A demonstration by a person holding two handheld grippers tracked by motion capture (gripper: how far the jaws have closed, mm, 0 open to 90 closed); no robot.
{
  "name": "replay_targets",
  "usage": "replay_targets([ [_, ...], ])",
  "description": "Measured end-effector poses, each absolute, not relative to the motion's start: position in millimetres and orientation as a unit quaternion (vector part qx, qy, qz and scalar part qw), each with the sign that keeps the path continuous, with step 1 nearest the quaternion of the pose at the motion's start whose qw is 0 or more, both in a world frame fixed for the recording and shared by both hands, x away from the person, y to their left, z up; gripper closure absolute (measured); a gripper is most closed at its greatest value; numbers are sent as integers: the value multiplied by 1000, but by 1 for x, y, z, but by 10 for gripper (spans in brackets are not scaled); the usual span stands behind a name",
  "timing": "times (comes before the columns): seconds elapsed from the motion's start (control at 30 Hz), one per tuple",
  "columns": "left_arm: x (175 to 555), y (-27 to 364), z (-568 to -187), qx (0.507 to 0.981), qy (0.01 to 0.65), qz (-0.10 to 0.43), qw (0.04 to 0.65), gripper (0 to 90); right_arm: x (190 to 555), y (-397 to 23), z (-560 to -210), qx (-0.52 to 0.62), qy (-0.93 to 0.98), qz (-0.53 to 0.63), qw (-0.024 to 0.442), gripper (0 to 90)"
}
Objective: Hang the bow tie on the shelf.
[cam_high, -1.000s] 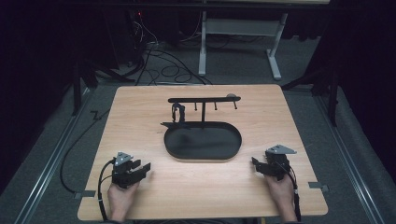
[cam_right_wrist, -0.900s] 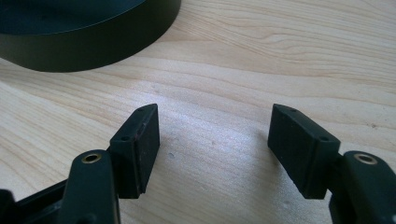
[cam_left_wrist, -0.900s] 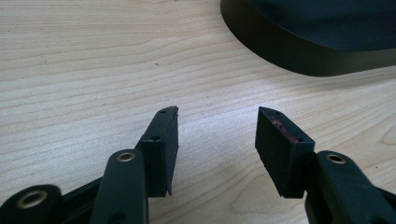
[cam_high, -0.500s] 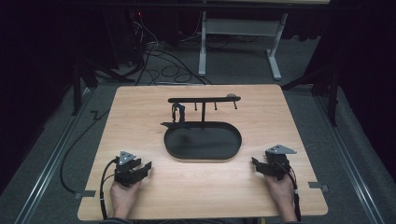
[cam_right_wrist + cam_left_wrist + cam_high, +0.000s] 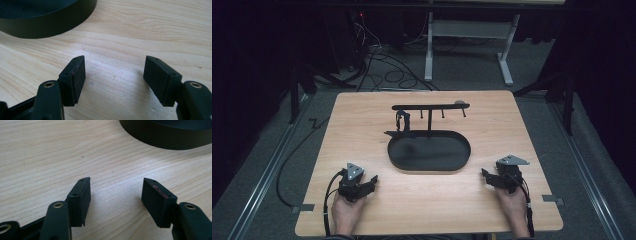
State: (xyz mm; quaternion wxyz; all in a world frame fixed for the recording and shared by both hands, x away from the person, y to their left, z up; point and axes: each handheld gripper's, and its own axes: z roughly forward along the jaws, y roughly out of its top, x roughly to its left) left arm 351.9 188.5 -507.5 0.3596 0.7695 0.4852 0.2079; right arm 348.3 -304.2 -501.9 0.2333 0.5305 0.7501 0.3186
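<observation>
Here, a rest pose: both tongs lie low on the counter (image 5: pixel 362 115), one at each near corner, w/ nothing in hand. Left tongs (image 5: pixel 371 181) – jaws spread wide, bare wood between them, as the left gripper view confirms (image 5: pixel 115 191). Right tongs (image 5: pixel 485 175) – likewise spread, nothing gripped; same gap in the right gripper view (image 5: pixel 113 71).

Centre: black oval tray (image 5: pixel 429 167), shallow-walled, apparently holding nothing, set between the two tongs & well apart from each; its wall edges into the left gripper view (image 5: pixel 165 137) and the right gripper view (image 5: pixel 47 20). Each pair points inward toward it, prob. so either hand can reach the tray w/o crossing the other.

Behind the tray, rising from its far edge: a black rack (image 5: pixel 430 106) – upright post, crossbar, short pegs hanging below. A small dark item (image 5: pixel 402 121) hangs at the bar's left end; too small to identify. The tray sits under the bar, presumably to catch or receive what comes off the pegs.

Judgement: work not yet begun; the hanging item is the likeliest first target, nearer the left tongs.
</observation>
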Motion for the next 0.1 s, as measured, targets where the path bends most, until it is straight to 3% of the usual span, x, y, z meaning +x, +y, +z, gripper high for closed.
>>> replay_targets([
  [0.1, 352, 189, -507, 770, 485, 206, 361, 406, 348, -304, -502, 531, 750, 319, 233, 357],
])
